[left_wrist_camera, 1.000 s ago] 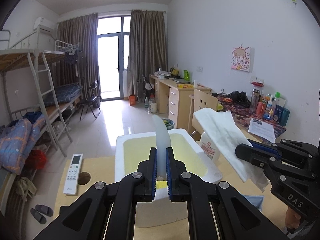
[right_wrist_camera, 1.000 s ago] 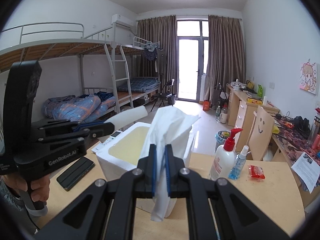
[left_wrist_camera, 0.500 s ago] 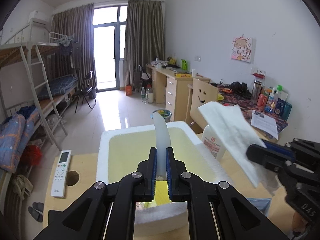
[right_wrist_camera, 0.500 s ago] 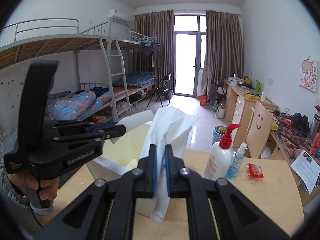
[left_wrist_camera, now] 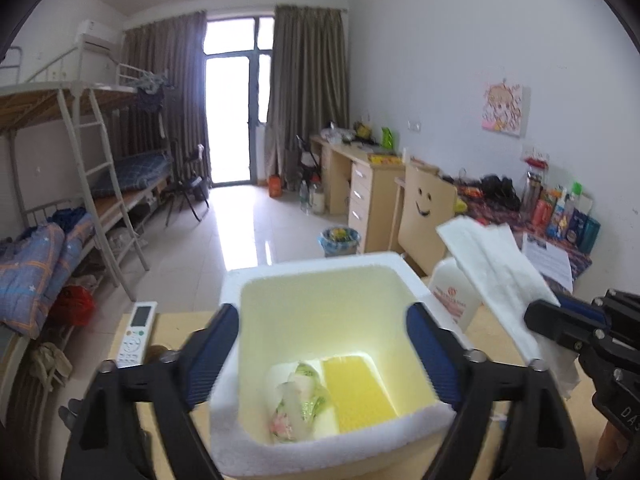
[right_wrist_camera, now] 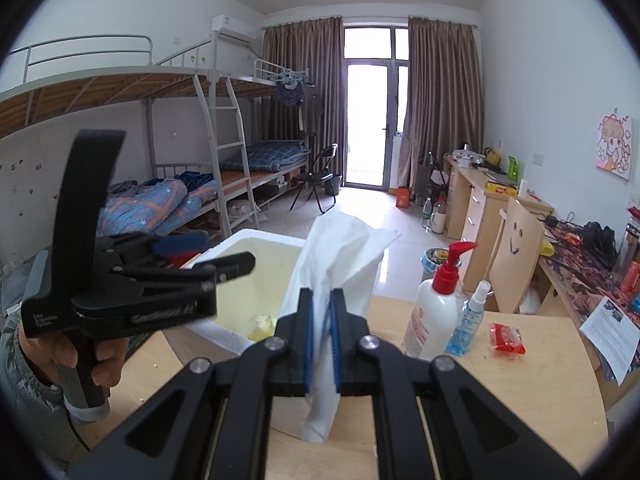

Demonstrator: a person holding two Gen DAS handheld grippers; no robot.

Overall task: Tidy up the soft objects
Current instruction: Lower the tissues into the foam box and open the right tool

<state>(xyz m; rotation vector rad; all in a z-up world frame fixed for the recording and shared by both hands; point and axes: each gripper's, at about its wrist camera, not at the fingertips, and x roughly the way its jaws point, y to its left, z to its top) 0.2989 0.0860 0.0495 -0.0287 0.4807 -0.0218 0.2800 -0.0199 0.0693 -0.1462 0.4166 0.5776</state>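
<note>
Wooden desk (right_wrist_camera: 532,376), blocky foam box (left_wrist_camera: 320,446), perhaps sponges

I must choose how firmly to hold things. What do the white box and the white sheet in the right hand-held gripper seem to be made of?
White box: likely foam, matte; thick walls, grainy rounded rim.
White sheet: probably tissue or thin nonwoven cloth, matte; it creases and droops limply below the pads.

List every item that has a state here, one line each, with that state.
left gripper: fingers have just spread open, nothing between them, above the box.
right gripper: shut on the white cloth.
white cloth: held up, hanging crumpled.
foam box: open, no lid on.
floral packet: lying inside the box.
yellow sponge: flat on the box floor.
pump bottle: upright.
spray bottle: upright.
</note>
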